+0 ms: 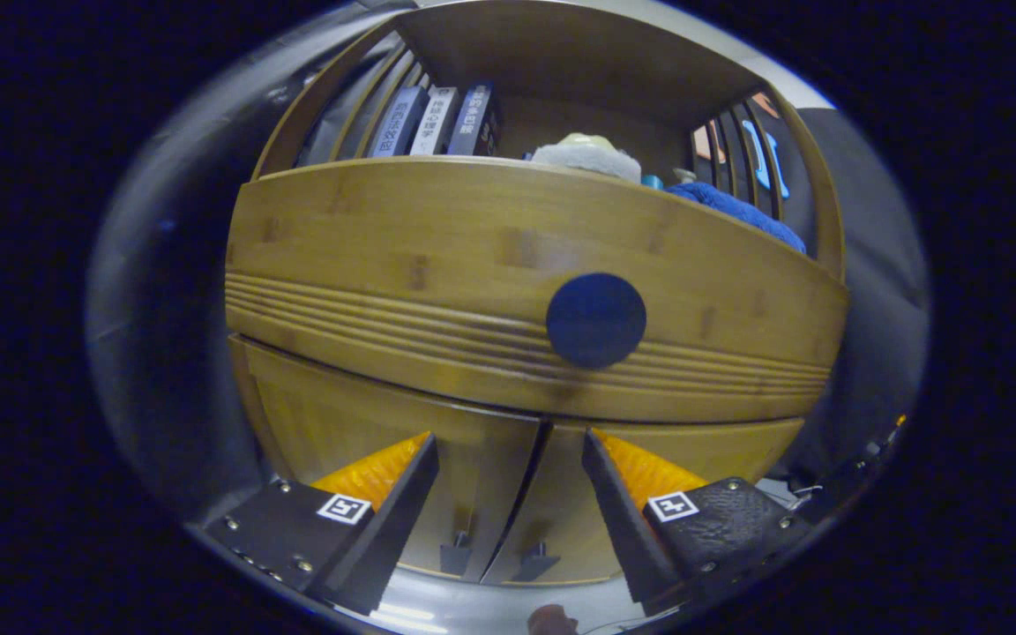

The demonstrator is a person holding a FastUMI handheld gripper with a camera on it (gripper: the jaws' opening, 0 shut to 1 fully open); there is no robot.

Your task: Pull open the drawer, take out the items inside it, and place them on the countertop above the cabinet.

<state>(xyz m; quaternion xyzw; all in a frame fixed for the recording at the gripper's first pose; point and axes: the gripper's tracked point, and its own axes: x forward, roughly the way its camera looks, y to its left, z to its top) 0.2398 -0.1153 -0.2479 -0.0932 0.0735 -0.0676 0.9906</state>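
Observation:
The bamboo drawer front point(437, 256) stands pulled out toward me, with its dark round knob point(595, 319) just beyond and above my fingers. Over the drawer's top edge show a white fluffy item point(587, 157), a small teal thing point(652, 181) and a blue cloth point(737, 212) to the right. My gripper point(508, 435) is open below the knob, with nothing between its fingers. Its tips hang in front of the two lower cabinet doors point(473, 476).
Three books point(437, 121) stand upright at the back left of the compartment above the drawer. Slatted side walls point(742, 145) close the cabinet left and right. Two small handles point(455, 556) sit low on the lower doors, between my fingers.

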